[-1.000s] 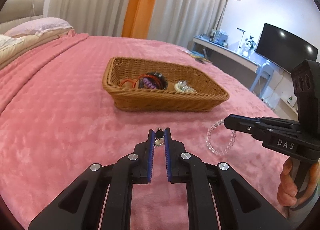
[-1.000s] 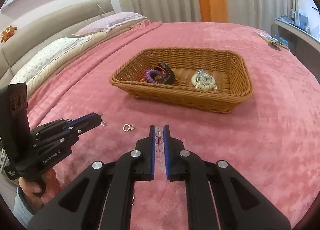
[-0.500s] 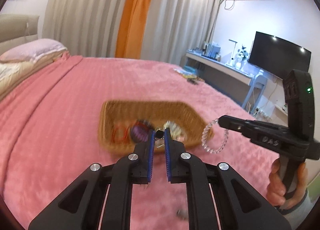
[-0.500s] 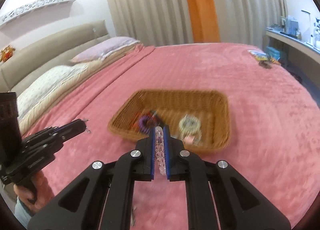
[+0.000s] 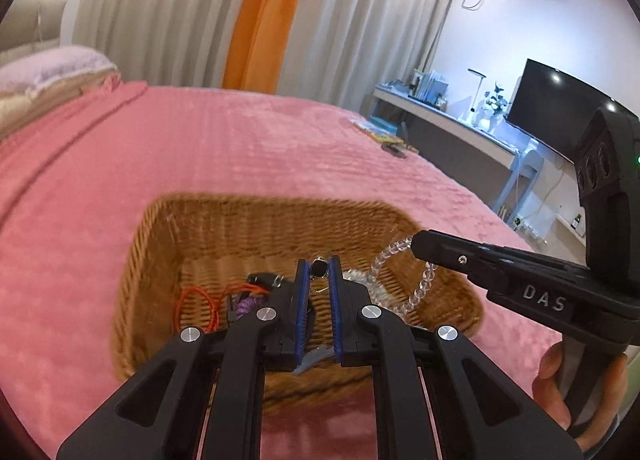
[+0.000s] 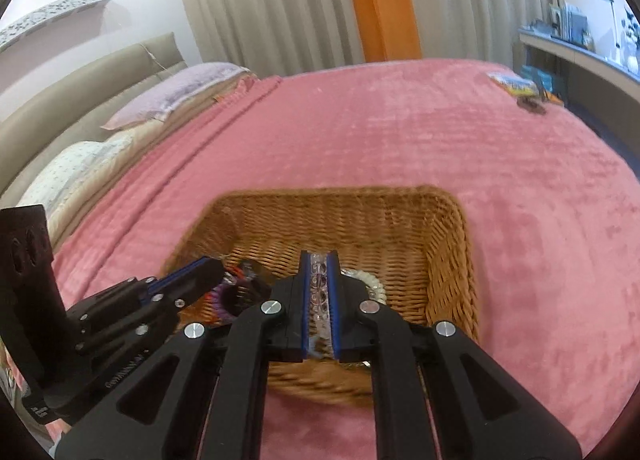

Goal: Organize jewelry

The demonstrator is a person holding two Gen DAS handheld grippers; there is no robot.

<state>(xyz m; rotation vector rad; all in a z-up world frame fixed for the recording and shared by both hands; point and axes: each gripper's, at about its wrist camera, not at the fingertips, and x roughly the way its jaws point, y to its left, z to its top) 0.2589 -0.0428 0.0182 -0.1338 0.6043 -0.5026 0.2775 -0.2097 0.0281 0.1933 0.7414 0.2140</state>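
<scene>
A brown wicker basket point(image 5: 280, 216) point(image 6: 448, 244) sits on the pink bedspread. It holds a red cord point(image 5: 196, 302), a purple band point(image 6: 218, 296) and a pale bracelet point(image 6: 370, 282). My left gripper point(image 5: 319, 266) is shut on a small black-stone earring point(image 5: 319, 269) and holds it above the basket's inside. My right gripper point(image 6: 319, 260) is shut on a clear bead bracelet point(image 6: 319, 284), whose loop hangs over the basket's right part in the left wrist view point(image 5: 420, 284). The right gripper also shows in the left wrist view point(image 5: 416, 244), and the left in the right wrist view point(image 6: 212, 264).
The pink bedspread point(image 6: 400, 132) stretches all around the basket. Pillows point(image 6: 180, 92) and a headboard lie at the left. Small items point(image 6: 520, 88) lie near the bed's far right edge. A desk with a monitor point(image 5: 560, 108) stands beyond the bed.
Both grippers have risen from the bedspread and moved forward over the basket, each carrying its piece of jewelry. A small ring left on the bedspread is out of view.
</scene>
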